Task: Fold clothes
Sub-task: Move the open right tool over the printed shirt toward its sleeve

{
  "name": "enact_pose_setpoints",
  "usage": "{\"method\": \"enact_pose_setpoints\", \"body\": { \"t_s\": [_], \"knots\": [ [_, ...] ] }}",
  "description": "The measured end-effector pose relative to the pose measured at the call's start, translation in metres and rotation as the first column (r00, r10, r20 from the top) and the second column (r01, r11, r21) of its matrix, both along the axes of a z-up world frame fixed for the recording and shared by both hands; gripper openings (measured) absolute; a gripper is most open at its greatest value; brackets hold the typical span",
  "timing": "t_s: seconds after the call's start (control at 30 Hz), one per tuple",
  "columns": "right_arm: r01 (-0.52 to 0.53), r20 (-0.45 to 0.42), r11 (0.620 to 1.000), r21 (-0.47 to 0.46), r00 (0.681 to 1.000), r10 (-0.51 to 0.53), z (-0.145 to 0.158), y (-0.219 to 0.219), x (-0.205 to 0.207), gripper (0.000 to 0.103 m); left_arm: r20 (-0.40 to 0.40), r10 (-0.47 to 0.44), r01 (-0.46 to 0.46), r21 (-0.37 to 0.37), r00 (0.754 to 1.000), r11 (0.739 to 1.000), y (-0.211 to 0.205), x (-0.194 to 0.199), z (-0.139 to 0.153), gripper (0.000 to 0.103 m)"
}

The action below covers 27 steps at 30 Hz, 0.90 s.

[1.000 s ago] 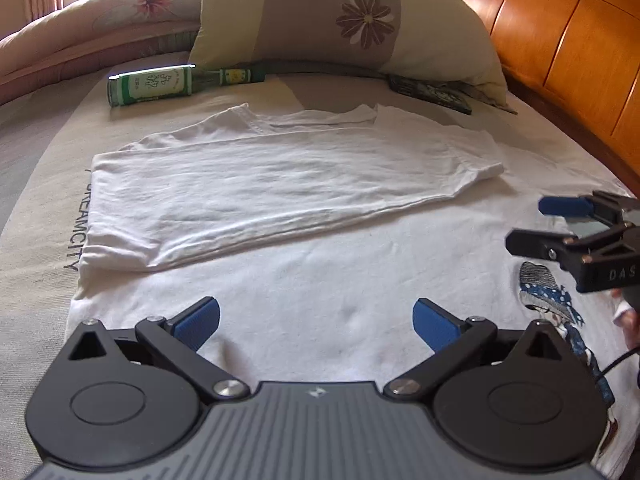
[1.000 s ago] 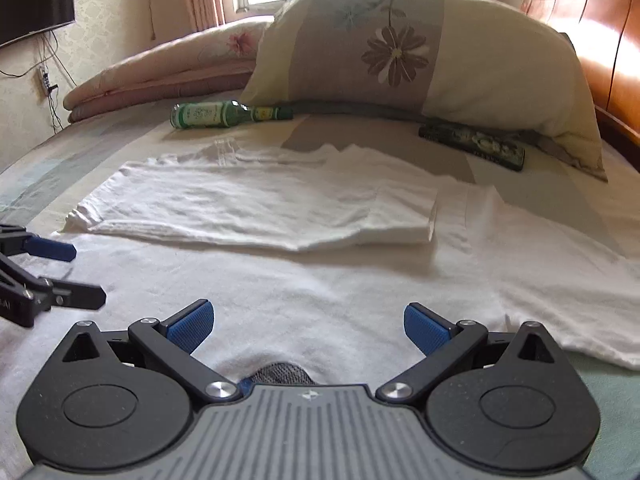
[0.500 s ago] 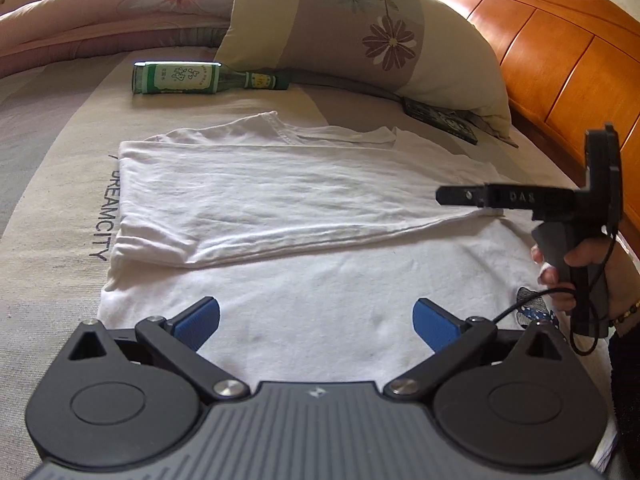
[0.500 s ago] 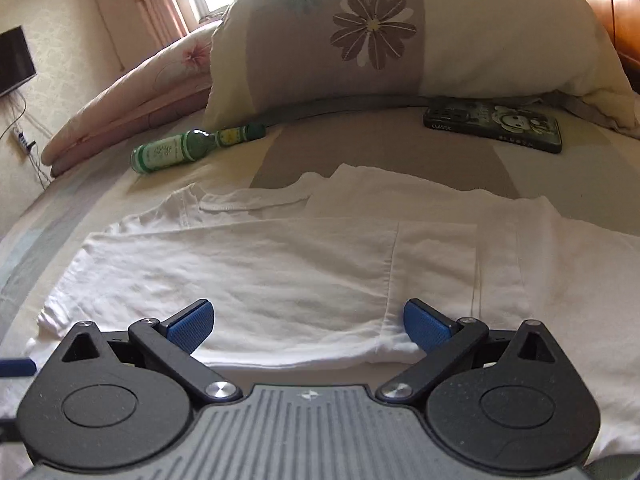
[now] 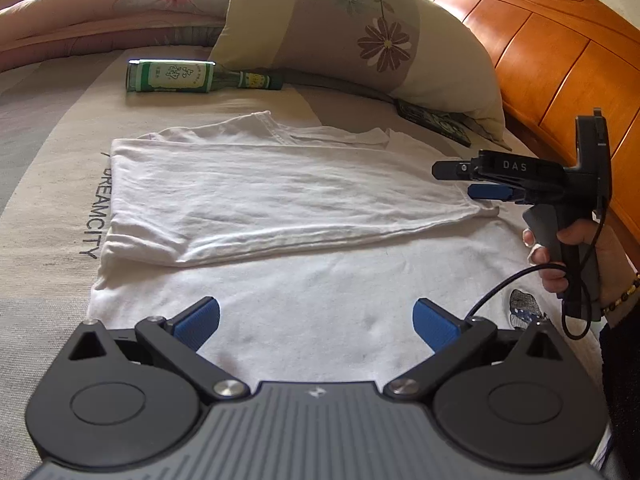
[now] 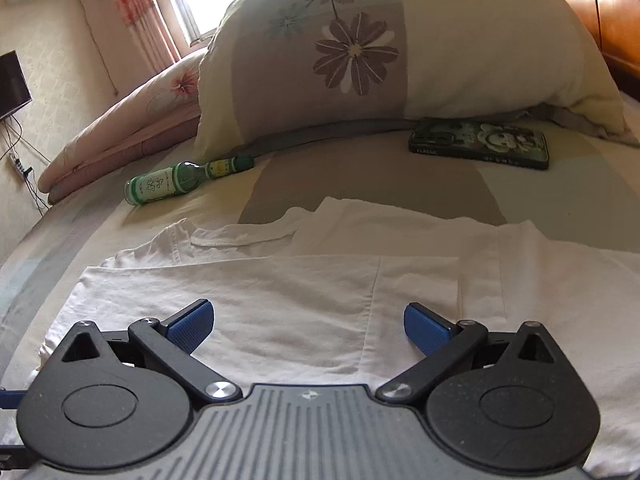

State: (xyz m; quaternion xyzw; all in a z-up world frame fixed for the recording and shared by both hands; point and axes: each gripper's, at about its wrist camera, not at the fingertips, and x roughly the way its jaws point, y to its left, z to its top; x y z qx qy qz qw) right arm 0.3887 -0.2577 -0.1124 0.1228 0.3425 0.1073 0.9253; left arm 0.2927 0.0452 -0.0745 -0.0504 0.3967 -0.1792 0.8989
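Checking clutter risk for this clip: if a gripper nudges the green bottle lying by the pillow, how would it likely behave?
The green bottle lies on its side, so it would probably roll rather than tip. The soft bed sheet should slow it. It looks like glass, so likely rigid and fairly heavy; the pillow beside its neck may block rolling that way.

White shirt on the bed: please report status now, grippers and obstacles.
Left gripper open, empty. Right gripper open over folded sleeve edge. White shirt flat, partly folded. Green bottle, phone lie beyond the shirt.
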Motion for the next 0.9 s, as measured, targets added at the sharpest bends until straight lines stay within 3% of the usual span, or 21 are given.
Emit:
{"method": "enact_pose_setpoints", "body": {
  "t_s": [0.1,0.17,0.33,0.47,0.53,0.9],
  "knots": [
    [0.025,-0.012,0.999,-0.040,1.000,-0.026,0.002,0.000,-0.004,0.103,0.000,0.010,-0.010,0.010,1.000,1.000,0.001,0.000,0.001,0.102],
    [0.033,0.031,0.994,-0.104,0.999,-0.030,0.016,0.006,-0.018,0.103,0.016,0.017,-0.017,0.001,1.000,1.000,0.004,-0.001,0.006,0.102],
    [-0.072,0.012,0.976,-0.204,0.997,0.076,0.030,0.038,-0.062,0.103,0.042,0.030,-0.029,-0.037,0.999,0.999,0.010,-0.006,0.019,0.102],
    [-0.129,-0.042,0.901,-0.414,0.992,0.123,0.007,0.082,-0.106,0.103,0.046,0.003,-0.003,0.000,0.999,1.000,0.001,-0.011,0.023,0.102],
    [-0.101,-0.003,0.876,-0.472,0.994,0.113,0.000,0.093,-0.136,0.103,0.050,-0.020,0.019,0.005,0.999,1.000,-0.003,-0.014,0.027,0.102],
    [0.007,-0.124,0.954,-0.299,0.991,-0.046,-0.001,0.059,-0.249,0.103,0.068,-0.125,0.128,-0.037,0.990,0.991,-0.018,-0.033,0.045,0.102]
  ]
}}
